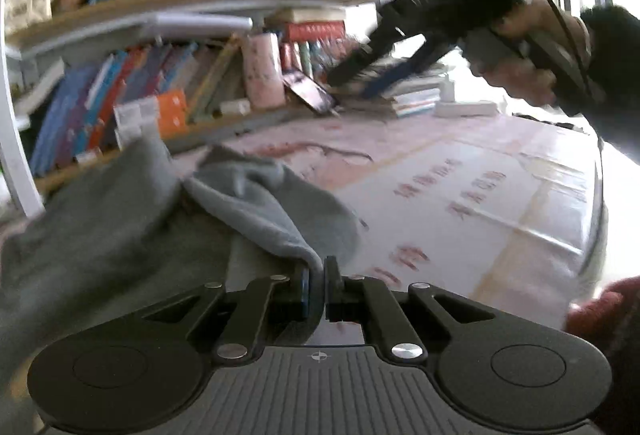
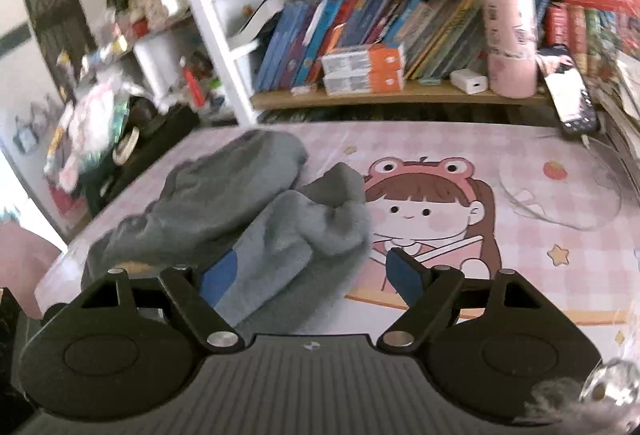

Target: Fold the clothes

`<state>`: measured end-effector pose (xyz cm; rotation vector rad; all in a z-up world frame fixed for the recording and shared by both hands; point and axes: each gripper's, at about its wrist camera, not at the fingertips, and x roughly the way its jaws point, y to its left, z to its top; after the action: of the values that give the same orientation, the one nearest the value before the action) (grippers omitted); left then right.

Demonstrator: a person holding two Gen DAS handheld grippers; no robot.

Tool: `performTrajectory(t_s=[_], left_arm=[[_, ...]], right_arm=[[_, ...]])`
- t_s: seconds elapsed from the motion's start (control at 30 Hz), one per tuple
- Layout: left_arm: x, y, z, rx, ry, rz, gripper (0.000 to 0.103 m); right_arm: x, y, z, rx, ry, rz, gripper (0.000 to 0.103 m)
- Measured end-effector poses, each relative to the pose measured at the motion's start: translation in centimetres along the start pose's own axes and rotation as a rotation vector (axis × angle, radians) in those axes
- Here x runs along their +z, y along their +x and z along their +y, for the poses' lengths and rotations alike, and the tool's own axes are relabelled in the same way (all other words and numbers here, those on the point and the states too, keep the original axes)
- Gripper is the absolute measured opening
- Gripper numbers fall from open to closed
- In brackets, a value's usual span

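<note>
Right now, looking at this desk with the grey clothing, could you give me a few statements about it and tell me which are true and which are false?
1. The left gripper has its jaws shut on the grey garment. True.
2. The right gripper is clamped on the garment too. False: its jaws stand wide open and grip nothing.
3. The garment lies neatly folded. False: it sits crumpled in a heap on the desk mat.
4. The desk mat shows a cartoon girl in a frog hat. True.
5. The pink cup stands on the desk mat. False: it stands on the bookshelf among the books.
</note>
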<state>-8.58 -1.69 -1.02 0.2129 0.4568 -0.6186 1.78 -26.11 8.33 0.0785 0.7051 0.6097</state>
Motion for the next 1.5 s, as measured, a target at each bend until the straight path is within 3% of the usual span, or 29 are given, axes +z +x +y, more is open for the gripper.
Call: performTrajectory(t_s=[0.23, 0.4, 0.43, 0.5, 0.6, 0.77, 0.87, 0.97, 1.03, 1.1, 1.2, 1.4, 1.5], left_arm=[[0.0, 0.8, -1.2, -0.076, -0.055, 0.016, 0.006], [0.3, 1.9, -2.8, -0.123, -0.020, 0.027, 0.013], [0.2, 1.7, -3.1, -0.124, 0.006, 0.024, 0.018], [0.1, 0.8, -3.1, -0.151, 0.037, -0.002, 0.042], [0.0, -1.2, -1.8, -0.170, 0.013, -0.046, 0.066], [0.3, -5.2, 2.5, -0.068, -0.128, -0.102, 0.070], [-0.2, -6.8, 6.0, 0.058, -0.235, -0.102, 0.074], [-1.6, -7.0, 9.0, 0.229, -0.359, -0.039, 0.074], [-2.6, -6.9, 10.6, 0.289, -0.443, -0.006, 0.074], [-3.6, -6.7, 11.6, 0.311, -0.505, 0.016, 0.074], [-3.6, -6.2, 11.6, 0.313, -0.489, 0.021, 0.075], [-3.5, -5.8, 12.0, 0.288, -0.472, 0.019, 0.075], [-3.8, -5.7, 12.3, 0.272, -0.472, 0.020, 0.076]], right_arm=[[0.7, 6.0, 4.8, -0.025, -0.152, 0.152, 0.078], [0.4, 9.0, 7.6, -0.074, -0.294, 0.186, 0.078], [0.3, 9.5, 7.7, -0.092, -0.311, 0.197, 0.076], [-0.1, 10.4, 7.4, -0.140, -0.344, 0.228, 0.070], [-1.3, 11.2, 6.7, -0.227, -0.402, 0.250, 0.067], [-1.6, 11.4, 4.6, -0.188, -0.312, 0.275, 0.060], [-1.7, 11.7, 4.5, -0.147, -0.290, 0.284, 0.040], [-1.7, 11.9, 4.8, -0.134, -0.295, 0.274, 0.024], [-1.6, 11.9, 5.2, -0.136, -0.306, 0.261, 0.013], [-1.3, 11.4, 5.1, -0.136, -0.296, 0.236, 0.010], [-0.5, 9.2, 4.7, -0.156, -0.273, 0.167, 0.010], [-1.7, 0.2, 2.3, -0.275, -0.139, 0.047, 0.009], [-5.8, -1.3, 0.1, -0.272, 0.017, 0.185, 0.010]])
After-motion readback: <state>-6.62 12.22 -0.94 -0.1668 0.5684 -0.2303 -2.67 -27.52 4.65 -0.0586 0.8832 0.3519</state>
